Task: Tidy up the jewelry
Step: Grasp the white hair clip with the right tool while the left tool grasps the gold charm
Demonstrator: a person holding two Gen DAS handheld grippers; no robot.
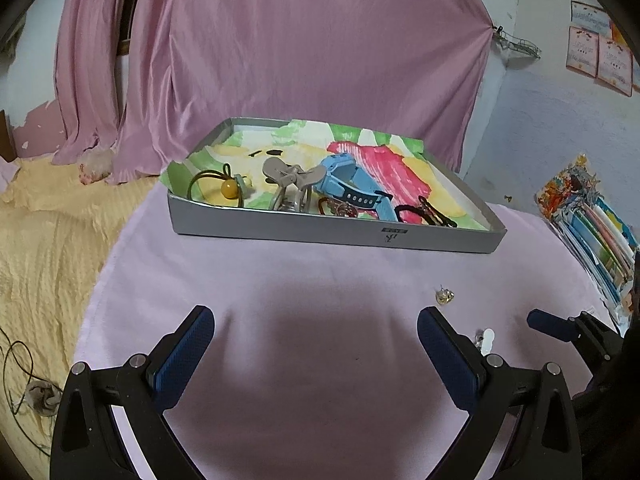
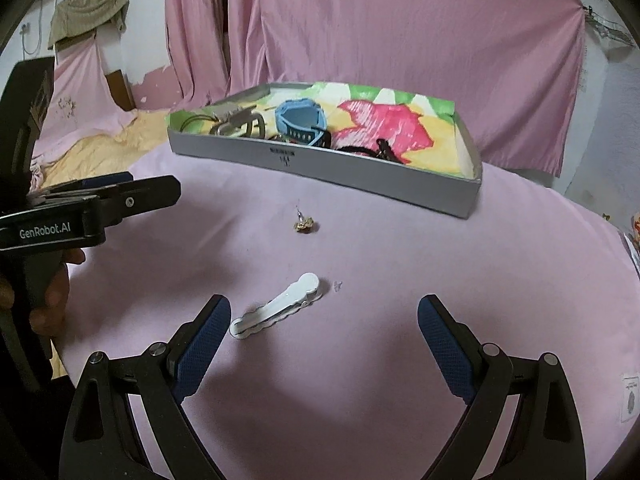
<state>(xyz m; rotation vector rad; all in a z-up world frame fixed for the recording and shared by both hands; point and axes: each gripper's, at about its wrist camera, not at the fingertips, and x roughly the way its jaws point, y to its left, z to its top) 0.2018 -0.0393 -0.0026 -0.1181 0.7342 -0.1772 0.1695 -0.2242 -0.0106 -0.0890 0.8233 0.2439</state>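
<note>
1. Pink satin curtain [image 1: 304, 52]: hangs across the back of the scene, behind the work surface.
2. Pale pink cloth-covered surface [image 2: 400, 280]: spreads under everything; a yellow textured blanket [image 1: 48, 232] lies at its left edge.
3. Shallow grey cardboard tray [image 1: 320, 232]: sits at the far side of the pink surface, lined with a brightly painted paper of green, yellow and red. It holds the jewellery already gathered.
4. Left gripper [image 1: 316, 344]: black frame with blue textured pads, fingers spread wide and holding nothing, hovering over bare cloth in front of the tray. In the right wrist view it appears from the side, gripped by a person's hand [image 2: 44, 300].
5. Right gripper [image 2: 324, 336]: same build, fingers likewise parted and empty, low over the cloth.
6. Light blue wristwatch with a dark studded strap [image 1: 352, 184]: lies in the middle of the tray.
7. Grey claw hair clip [image 1: 288, 180]: rests in the tray just left of the watch.
8. Olive hair tie with an amber bead [image 1: 224, 188]: lies at the tray's left end.
9. White plastic hair clip [image 2: 276, 312]: lies flat on the cloth outside the tray, just ahead of the right gripper's left finger, apart from it.
10. Small gold earring [image 2: 305, 226]: lies on the cloth between the white clip and the tray.
</note>
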